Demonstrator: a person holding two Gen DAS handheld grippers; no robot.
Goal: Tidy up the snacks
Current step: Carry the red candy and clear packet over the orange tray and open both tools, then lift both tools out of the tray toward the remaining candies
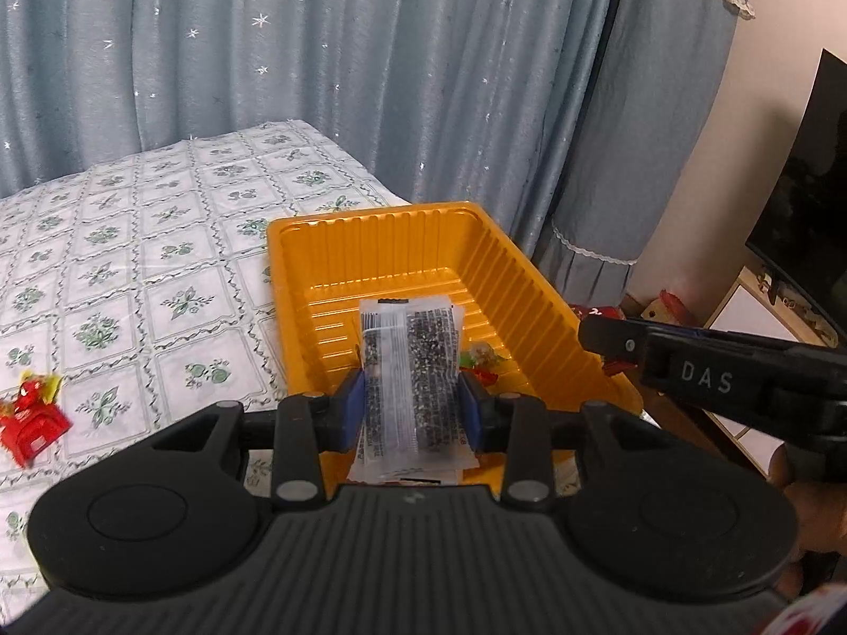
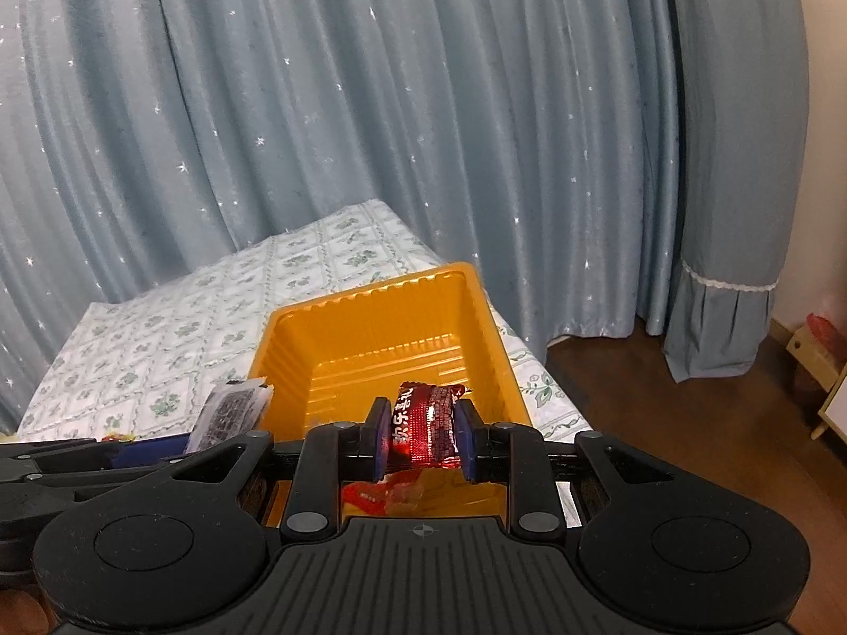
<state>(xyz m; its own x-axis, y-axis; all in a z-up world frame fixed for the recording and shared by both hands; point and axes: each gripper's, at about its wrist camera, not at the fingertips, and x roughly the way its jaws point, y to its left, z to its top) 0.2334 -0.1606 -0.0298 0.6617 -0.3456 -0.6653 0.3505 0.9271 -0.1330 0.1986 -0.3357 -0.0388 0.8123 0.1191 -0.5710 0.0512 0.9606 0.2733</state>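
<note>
Now left tongs (image 1: 412, 406) clenched on clear sesame-bar packet (image 1: 407, 365), right tongs (image 2: 422, 436) clenched on red candy packet (image 2: 423, 428); both above near end of orange tray (image 1: 370, 243) on counter (image 1: 132, 264). Risk: releasing short of rim, packet slides off outside tray.

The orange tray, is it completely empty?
No, the orange tray already holds a few small wrapped candies near its front end.

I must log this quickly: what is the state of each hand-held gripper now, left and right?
Left hand-held gripper: closed on a clear packet with black print, above the orange tray.
Right hand-held gripper: closed on a red snack packet.
</note>
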